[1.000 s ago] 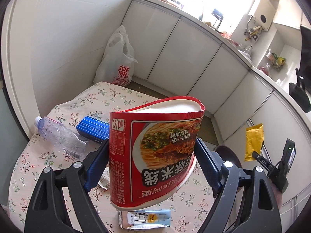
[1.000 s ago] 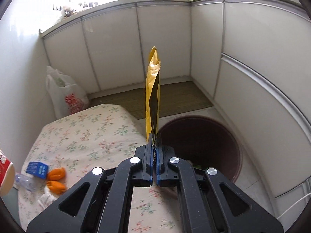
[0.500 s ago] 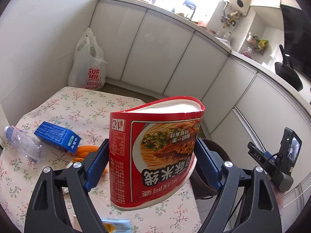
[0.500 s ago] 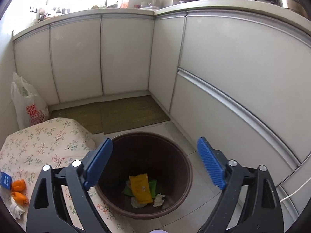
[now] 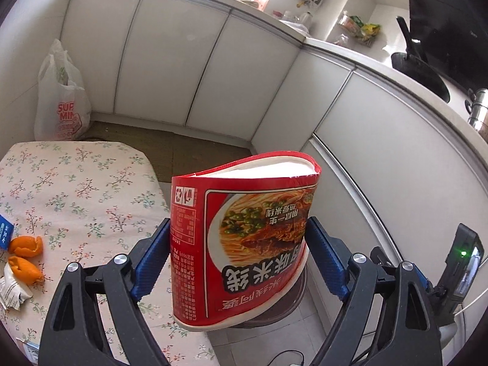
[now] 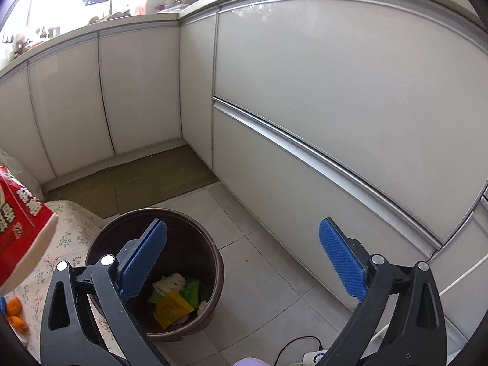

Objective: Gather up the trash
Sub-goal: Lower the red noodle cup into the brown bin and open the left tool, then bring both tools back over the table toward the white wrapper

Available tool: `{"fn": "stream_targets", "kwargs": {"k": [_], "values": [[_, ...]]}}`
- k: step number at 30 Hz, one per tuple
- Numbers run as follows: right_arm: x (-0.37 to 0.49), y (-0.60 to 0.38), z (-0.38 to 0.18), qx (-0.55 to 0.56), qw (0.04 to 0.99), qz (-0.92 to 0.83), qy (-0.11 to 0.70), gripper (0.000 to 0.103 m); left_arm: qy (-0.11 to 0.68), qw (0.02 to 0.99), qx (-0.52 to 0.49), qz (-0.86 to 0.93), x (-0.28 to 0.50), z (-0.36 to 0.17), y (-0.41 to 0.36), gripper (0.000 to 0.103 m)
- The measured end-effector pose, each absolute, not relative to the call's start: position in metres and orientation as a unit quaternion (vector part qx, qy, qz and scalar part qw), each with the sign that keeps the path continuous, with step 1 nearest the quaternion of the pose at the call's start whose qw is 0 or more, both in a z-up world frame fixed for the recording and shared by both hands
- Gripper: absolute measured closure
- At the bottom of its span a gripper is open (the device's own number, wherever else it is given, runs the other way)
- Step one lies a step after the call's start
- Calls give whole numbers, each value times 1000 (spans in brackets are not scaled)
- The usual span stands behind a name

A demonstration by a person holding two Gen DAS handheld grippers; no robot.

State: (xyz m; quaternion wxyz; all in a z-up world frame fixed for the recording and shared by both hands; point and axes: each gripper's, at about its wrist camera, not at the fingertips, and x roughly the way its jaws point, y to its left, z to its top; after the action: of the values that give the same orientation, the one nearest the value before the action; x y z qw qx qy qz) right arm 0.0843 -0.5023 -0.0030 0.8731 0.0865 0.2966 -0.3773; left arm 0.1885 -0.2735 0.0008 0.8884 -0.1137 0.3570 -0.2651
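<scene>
My left gripper (image 5: 239,248) is shut on a squashed red noodle cup (image 5: 244,238), held in the air beside the table edge, over the dark bin rim (image 5: 283,311). The cup also shows at the left of the right wrist view (image 6: 21,228). My right gripper (image 6: 241,262) is open and empty above the brown trash bin (image 6: 210,289). A yellow packet (image 6: 172,308) lies inside the bin with green and white wrappers. Orange peels (image 5: 26,256), a crumpled wrapper (image 5: 10,289) and a blue carton (image 5: 4,235) lie on the floral table (image 5: 79,183).
White cabinet fronts (image 6: 335,106) curve around the right and back. A white plastic bag (image 5: 61,97) stands in the corner by a brown floor mat (image 6: 137,180). A white cable and power strip (image 6: 311,357) lie on the tiled floor.
My right gripper opened and the yellow packet dropped into the bin. My left gripper carried the noodle cup rightward from over the table toward the bin.
</scene>
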Motion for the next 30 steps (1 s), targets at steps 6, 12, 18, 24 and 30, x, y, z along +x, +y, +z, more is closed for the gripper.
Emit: {"fn": "stream_targets", "kwargs": {"k": [6, 12, 18, 24, 30], "values": [[68, -521, -9, 127, 858, -393, 307, 7, 378, 881, -82, -273, 197, -6, -323, 17], [64, -527, -12, 142, 854, -391, 314, 7, 419, 858, -90, -282, 208, -12, -347, 17], [67, -527, -11, 142, 855, -384, 318, 7, 415, 865, -72, -271, 201, -11, -349, 17], [71, -518, -11, 136, 860, -369, 324, 7, 419, 871, -59, -250, 197, -13, -330, 17], [82, -490, -11, 127, 871, -338, 334, 7, 413, 883, -35, -220, 187, -12, -291, 17]]}}
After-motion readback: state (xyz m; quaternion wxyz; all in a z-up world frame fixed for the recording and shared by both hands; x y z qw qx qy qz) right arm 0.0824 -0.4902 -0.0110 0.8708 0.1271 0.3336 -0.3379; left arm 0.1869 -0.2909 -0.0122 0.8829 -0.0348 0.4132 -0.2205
